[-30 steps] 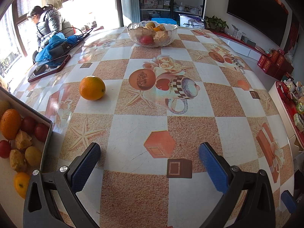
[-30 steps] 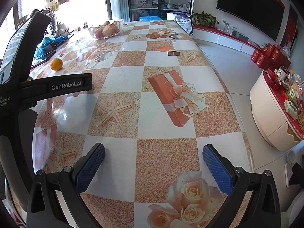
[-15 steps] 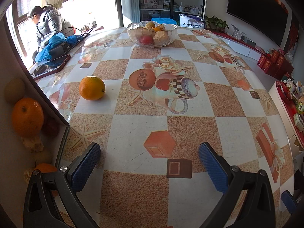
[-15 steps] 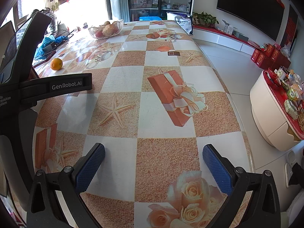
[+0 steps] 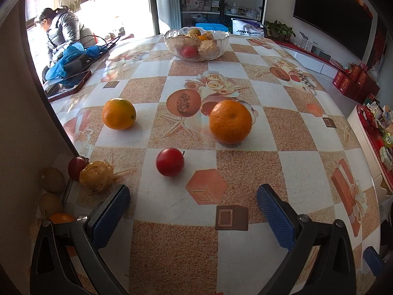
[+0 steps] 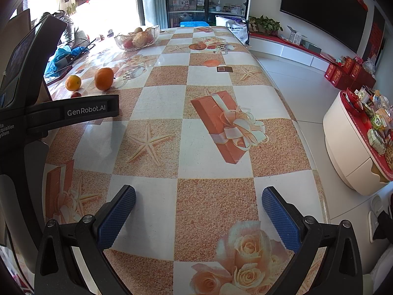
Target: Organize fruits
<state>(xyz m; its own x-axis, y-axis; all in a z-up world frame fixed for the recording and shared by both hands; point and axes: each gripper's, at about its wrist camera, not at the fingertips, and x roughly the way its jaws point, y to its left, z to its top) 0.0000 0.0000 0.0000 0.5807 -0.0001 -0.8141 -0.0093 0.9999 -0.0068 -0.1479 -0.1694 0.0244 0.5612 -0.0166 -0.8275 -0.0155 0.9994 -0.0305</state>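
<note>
In the left wrist view a tipped cardboard box (image 5: 27, 132) stands at the left with fruit spilling from it. A big orange (image 5: 231, 122), a red fruit (image 5: 170, 162) and a papery husked fruit (image 5: 96, 175) lie on the patterned table (image 5: 289, 162). Another orange (image 5: 119, 114) lies further left. A glass bowl (image 5: 196, 43) of fruit stands at the far end. My left gripper (image 5: 192, 204) is open and empty, just short of the red fruit. My right gripper (image 6: 199, 205) is open and empty over bare table. Both oranges (image 6: 104, 79) show far left there.
More fruit (image 5: 52, 179) stays at the box mouth. A dark tray (image 5: 67, 86) and blue cloth (image 5: 71, 57) lie at the table's far left, with a person (image 5: 61, 32) behind. The table's right edge (image 6: 289, 113) drops to the floor beside a white cabinet (image 6: 351, 147).
The box at the left has tipped up. An orange, a red fruit and a husked fruit have rolled out onto the table. Both grippers stayed open and still.
</note>
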